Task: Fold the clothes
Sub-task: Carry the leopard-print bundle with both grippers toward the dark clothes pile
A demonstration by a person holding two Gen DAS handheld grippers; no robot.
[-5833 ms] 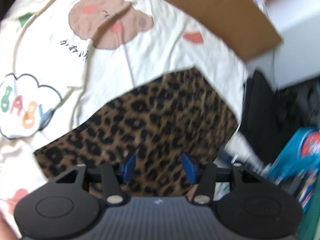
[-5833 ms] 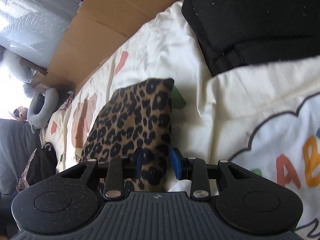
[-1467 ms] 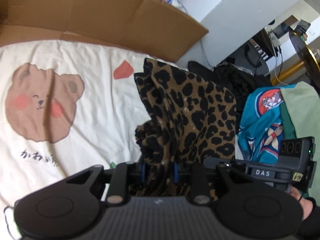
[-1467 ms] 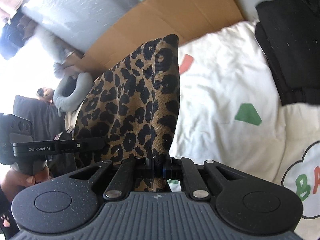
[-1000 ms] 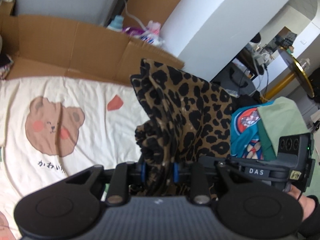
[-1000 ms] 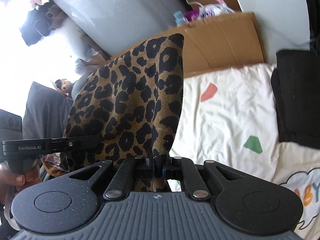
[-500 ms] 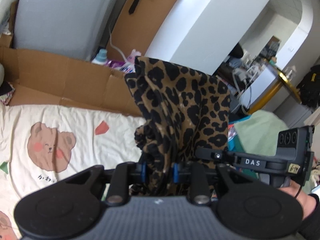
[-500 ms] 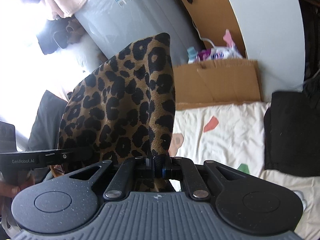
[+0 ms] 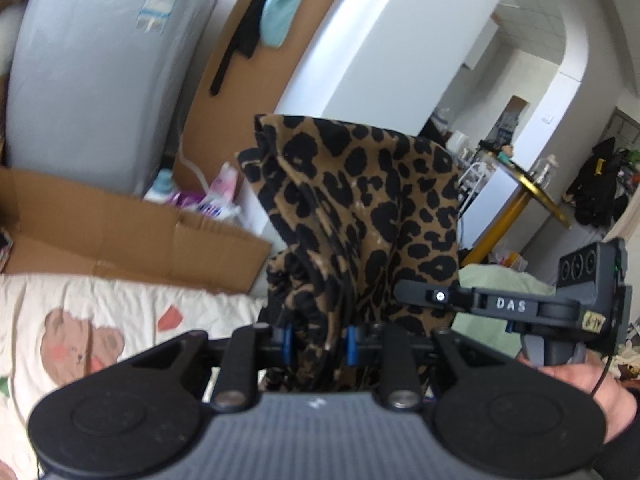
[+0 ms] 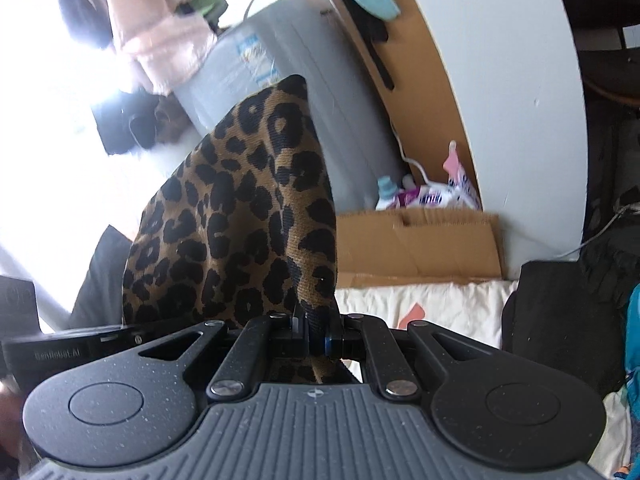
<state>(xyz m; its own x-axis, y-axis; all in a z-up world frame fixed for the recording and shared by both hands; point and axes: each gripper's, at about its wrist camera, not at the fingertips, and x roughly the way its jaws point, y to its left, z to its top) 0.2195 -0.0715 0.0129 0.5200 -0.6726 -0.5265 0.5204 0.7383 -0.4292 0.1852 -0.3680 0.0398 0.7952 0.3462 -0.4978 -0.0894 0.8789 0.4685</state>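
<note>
Fingers [image 9: 285, 340] of both grippers pinch leopard-print garment [image 9: 360, 216].

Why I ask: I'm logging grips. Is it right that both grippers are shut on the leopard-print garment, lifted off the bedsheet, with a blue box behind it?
Not quite: the box is brown cardboard, as the left wrist view shows. The rest holds: the left gripper and right gripper each have their jaws shut on the leopard-print garment, held above the bedsheet.
</note>
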